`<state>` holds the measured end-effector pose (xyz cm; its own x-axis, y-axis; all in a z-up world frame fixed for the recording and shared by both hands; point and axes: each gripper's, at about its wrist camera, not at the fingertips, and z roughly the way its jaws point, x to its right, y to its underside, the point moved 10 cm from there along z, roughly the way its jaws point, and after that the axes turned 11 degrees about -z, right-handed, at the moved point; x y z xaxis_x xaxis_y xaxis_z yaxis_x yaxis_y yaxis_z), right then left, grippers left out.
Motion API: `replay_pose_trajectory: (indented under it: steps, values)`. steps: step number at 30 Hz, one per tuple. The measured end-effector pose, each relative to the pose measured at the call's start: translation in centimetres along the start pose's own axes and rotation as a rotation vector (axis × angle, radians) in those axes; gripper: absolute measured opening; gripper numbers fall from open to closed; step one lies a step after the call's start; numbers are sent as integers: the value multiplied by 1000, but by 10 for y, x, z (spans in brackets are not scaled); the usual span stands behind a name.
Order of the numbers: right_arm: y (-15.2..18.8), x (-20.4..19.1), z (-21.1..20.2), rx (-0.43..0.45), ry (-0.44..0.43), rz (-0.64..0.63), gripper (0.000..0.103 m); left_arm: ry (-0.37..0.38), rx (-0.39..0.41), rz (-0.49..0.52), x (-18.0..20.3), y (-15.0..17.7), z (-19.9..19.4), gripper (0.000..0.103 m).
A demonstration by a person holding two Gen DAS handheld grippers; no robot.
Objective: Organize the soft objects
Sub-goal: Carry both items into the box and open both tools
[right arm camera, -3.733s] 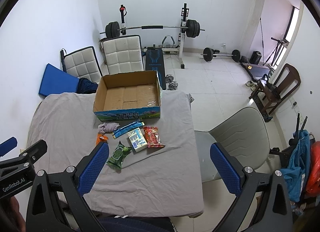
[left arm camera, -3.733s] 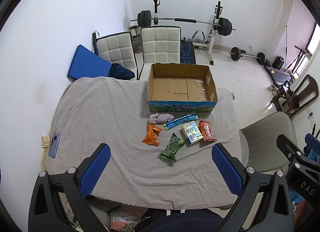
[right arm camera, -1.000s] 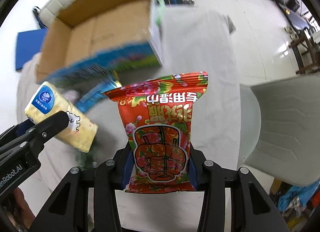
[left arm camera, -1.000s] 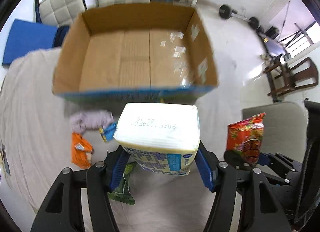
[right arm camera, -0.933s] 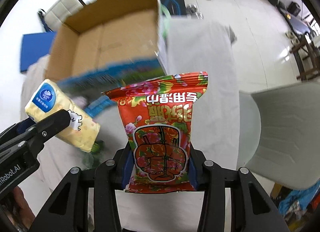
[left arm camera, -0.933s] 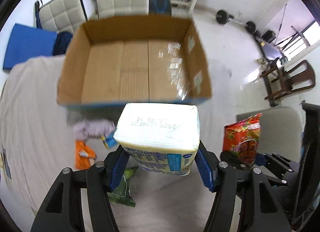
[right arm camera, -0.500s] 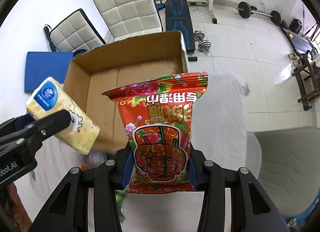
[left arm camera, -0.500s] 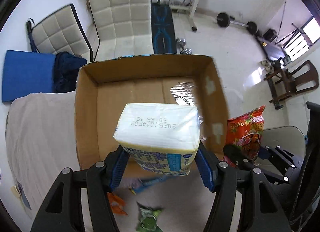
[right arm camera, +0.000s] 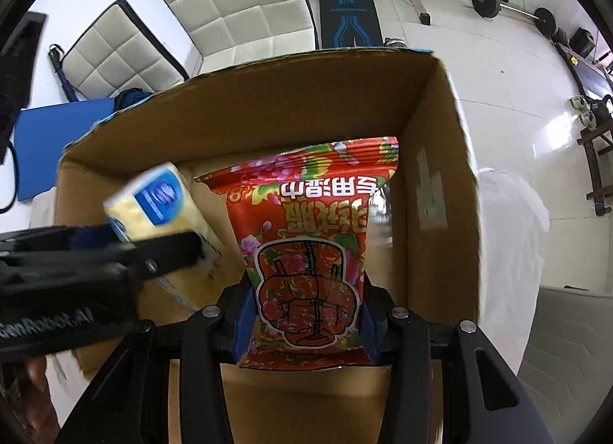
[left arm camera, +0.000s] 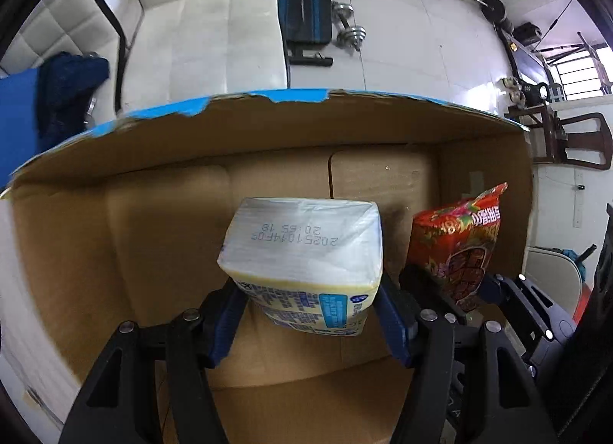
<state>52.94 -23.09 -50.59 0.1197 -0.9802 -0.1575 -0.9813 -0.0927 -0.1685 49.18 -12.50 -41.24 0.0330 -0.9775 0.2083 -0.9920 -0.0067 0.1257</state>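
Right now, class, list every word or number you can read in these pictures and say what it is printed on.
"2025 1014F02 20:55 18", upside down: tissue pack in the left gripper.
"OPEN": red packet in the right gripper; its large Chinese characters are upside down.
"GenRobot.AI", blurred: left gripper body.
Tissue pack's blue labels: too small to read.
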Motion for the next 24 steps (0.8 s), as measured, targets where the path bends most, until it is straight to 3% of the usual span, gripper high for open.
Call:
replay_pose_trajectory:
  steps: [11, 17, 18, 22, 24]
  values:
    - [-17, 13, 31, -47, 0, 10, 53, -11, -52, -68, 4, -7, 13, 62]
    - [-11, 5, 18, -55, 49, -17, 61, -31, 15, -72, -9, 1, -5, 69]
    - [-9, 4, 14, -55, 60, -20, 68, -31, 34, -74, -11, 5, -11, 71]
    - [8, -3, -1, -62, 85, -27, 73, -73, 133, -43, -21, 23, -39, 83]
    - [15, -3, -5, -57, 102, -23, 82, -101, 182, -31, -28, 35, -52, 93]
